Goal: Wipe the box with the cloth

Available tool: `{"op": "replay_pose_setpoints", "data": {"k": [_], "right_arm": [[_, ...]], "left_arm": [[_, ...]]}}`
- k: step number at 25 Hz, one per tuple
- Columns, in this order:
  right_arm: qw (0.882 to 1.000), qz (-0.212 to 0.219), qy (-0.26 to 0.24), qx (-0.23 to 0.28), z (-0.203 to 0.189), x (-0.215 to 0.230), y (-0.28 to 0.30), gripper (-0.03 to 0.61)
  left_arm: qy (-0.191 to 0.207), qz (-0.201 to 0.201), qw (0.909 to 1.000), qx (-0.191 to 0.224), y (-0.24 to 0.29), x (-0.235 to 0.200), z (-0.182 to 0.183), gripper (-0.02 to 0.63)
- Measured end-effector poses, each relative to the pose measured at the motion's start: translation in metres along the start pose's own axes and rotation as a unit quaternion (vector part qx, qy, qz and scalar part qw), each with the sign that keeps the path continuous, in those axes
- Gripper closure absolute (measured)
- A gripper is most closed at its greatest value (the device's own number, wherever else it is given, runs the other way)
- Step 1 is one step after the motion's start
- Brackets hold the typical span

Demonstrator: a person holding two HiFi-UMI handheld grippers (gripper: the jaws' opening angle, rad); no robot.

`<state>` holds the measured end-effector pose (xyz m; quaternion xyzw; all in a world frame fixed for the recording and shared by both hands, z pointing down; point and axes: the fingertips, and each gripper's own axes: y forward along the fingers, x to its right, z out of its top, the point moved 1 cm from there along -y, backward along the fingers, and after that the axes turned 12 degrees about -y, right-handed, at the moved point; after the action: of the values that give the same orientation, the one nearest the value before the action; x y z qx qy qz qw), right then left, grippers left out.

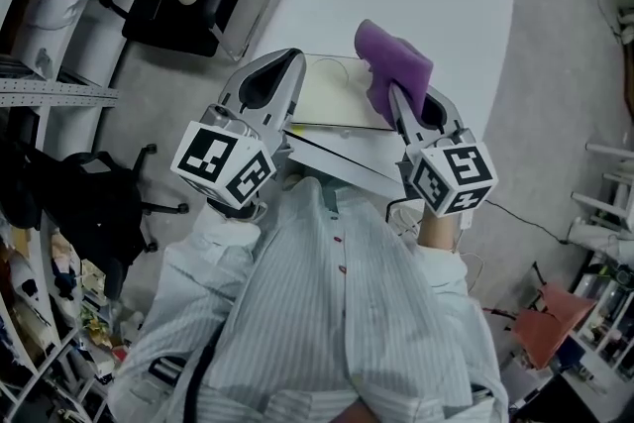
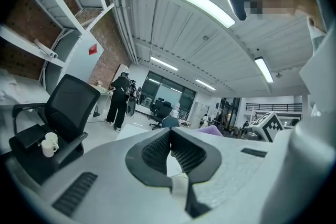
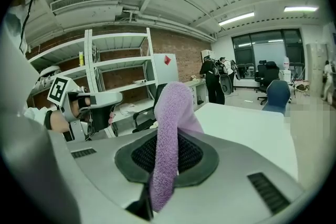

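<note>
I'm working over a white worktop (image 1: 436, 5) in an open workshop. Nearest me, the box (image 1: 342, 99) lies flat at the worktop's near edge. It looks light and stiff, so I'd brace it by a side wall. My left hand-held gripper (image 1: 295, 59) is closed on nothing over the box's left edge. My right hand-held gripper (image 1: 394, 94), at the box's right side, pinches the cloth (image 1: 394, 54), soft and limp, standing above it.

No text can be read: the cubes (image 1: 226, 163) on the left tool (image 1: 285, 66) and right tool (image 1: 398, 99) show only black-and-white square patterns.
</note>
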<state>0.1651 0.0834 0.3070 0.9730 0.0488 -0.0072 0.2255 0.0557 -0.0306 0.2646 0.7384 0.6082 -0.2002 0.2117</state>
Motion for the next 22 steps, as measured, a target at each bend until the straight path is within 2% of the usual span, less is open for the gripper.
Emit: {"op": "replay_pose_setpoints", "data": {"k": [10,16,22], "right_arm": [[1.000,0.025,-0.003,0.001,0.007,0.040,0.025,0.531],[0.999,0.042,-0.009,-0.010,0.006,0.047,0.035,0.531],[0.999,0.042,-0.008,-0.014,0.010,0.047,0.045,0.531]], "left_arm": [[0.004,0.026,0.9996,-0.011,0.039,-0.019,-0.003,0.604],[-0.005,0.043,0.9989,-0.016,0.045,-0.029,-0.010,0.604],[-0.007,0.051,0.9983,-0.028,0.044,-0.041,-0.008,0.604]]}}
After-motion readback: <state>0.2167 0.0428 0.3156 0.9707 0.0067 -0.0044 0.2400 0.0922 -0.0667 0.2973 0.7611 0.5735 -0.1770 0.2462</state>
